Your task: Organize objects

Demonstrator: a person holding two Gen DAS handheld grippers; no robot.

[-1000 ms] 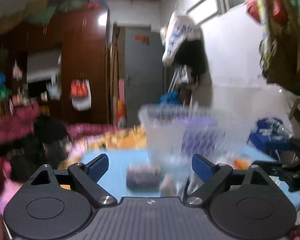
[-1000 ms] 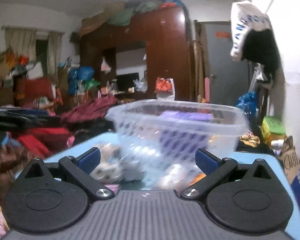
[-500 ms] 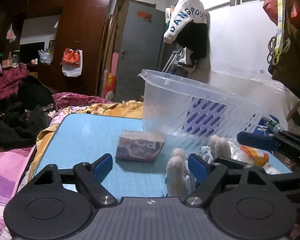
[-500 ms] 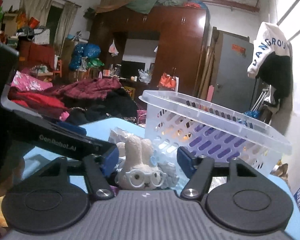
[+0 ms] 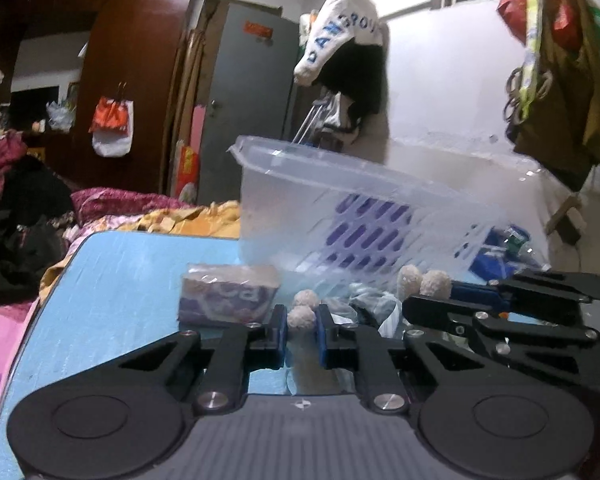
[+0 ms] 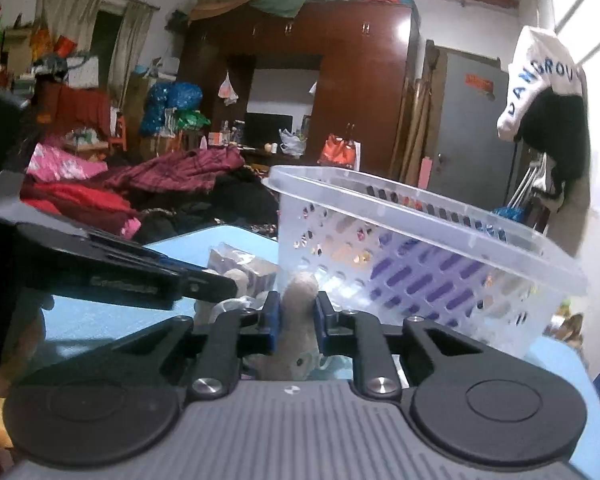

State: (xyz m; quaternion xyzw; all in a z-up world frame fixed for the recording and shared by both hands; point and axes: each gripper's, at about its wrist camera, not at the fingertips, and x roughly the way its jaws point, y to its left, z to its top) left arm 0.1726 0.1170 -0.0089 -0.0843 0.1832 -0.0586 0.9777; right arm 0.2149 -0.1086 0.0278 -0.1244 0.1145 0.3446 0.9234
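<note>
While both pairs of tongs are pinched onto the same plush rabbit point(image 6: 296, 320), the step in hand looks like lifting it off the blue bench point(image 5: 112, 280) and carrying it over the rim of the clear plastic basket point(image 6: 420, 248) just behind. The left tongs point(image 5: 301, 328) are closed almost fully on one fuzzy limb of the toy, a rounded tip showing between the blue pads; which limb it is I cannot tell. The right tongs point(image 6: 296, 320) are likewise nearly closed, squeezing an upright ear or limb, with the toy's face just visible below them. To do this well, I judge that both hands should rise together at the same pace, so the soft body is not stretched between two grips, and lift high enough to clear the basket's rim before moving forward; one pair could then let go first so the toy drops in cleanly. The rabbit lies on the bench close in front of the basket, beside a wrapped tissue pack point(image 5: 230, 294) and some crinkled plastic wrapping point(image 5: 364, 308). Its long axis seems to run roughly across the bench from one pair of tongs to the other, parallel to the basket's near wall, with the two pale ears point(image 5: 422, 284) standing up at the right-hand end in the left view; the body itself is mostly hidden.
</note>
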